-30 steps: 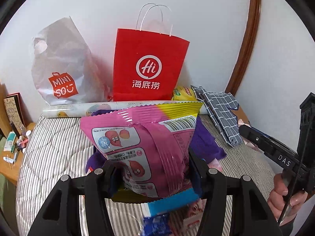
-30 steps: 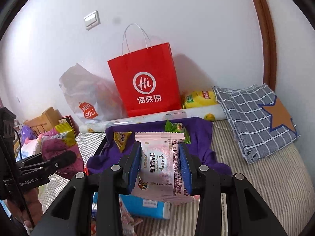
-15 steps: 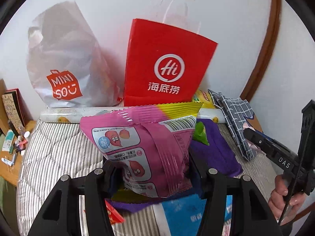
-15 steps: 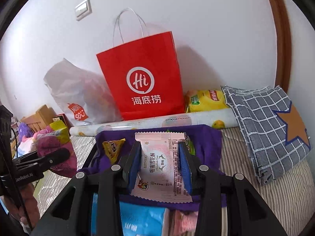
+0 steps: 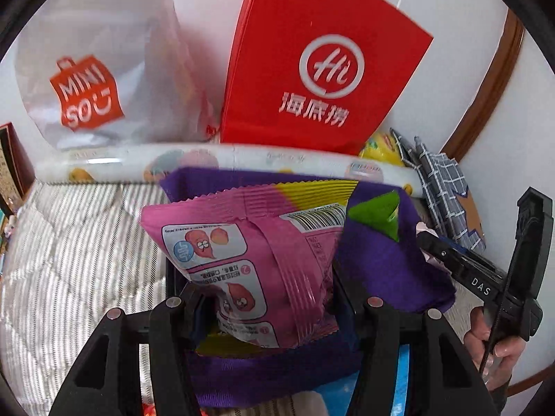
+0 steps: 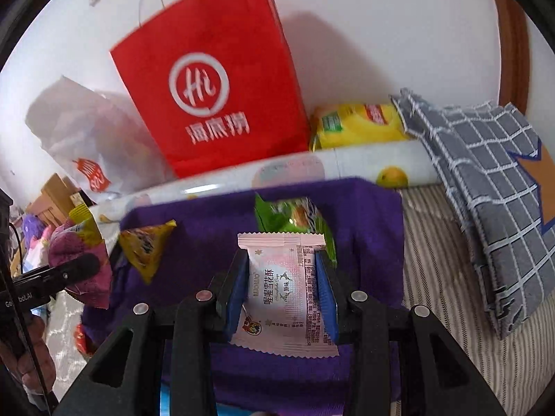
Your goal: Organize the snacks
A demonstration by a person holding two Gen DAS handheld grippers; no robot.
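Note:
My left gripper (image 5: 263, 298) is shut on a pink and yellow snack bag (image 5: 249, 256) and holds it above a purple cloth (image 5: 388, 260). My right gripper (image 6: 282, 291) is shut on a pale pink snack packet (image 6: 282, 294) over the same purple cloth (image 6: 364, 242). A green packet (image 6: 288, 218) and a yellow triangular packet (image 6: 145, 246) lie on the cloth. A red paper bag (image 6: 208, 79) stands against the wall behind; it also shows in the left wrist view (image 5: 319, 66). The left gripper with its bag (image 6: 79, 267) shows at the left of the right wrist view.
A white Miniso bag (image 5: 90, 79) stands left of the red bag. A printed roll (image 6: 312, 170) lies along the wall. A yellow pack (image 6: 357, 124) and a grey checked cloth (image 6: 485, 180) are at the right. A striped bed cover (image 5: 79, 249) lies beneath. A blue packet (image 5: 333, 388) lies near.
Both grippers have moved forward and closer to the red bag and the purple cloth, each still holding its snack. The bags and wall now look larger.

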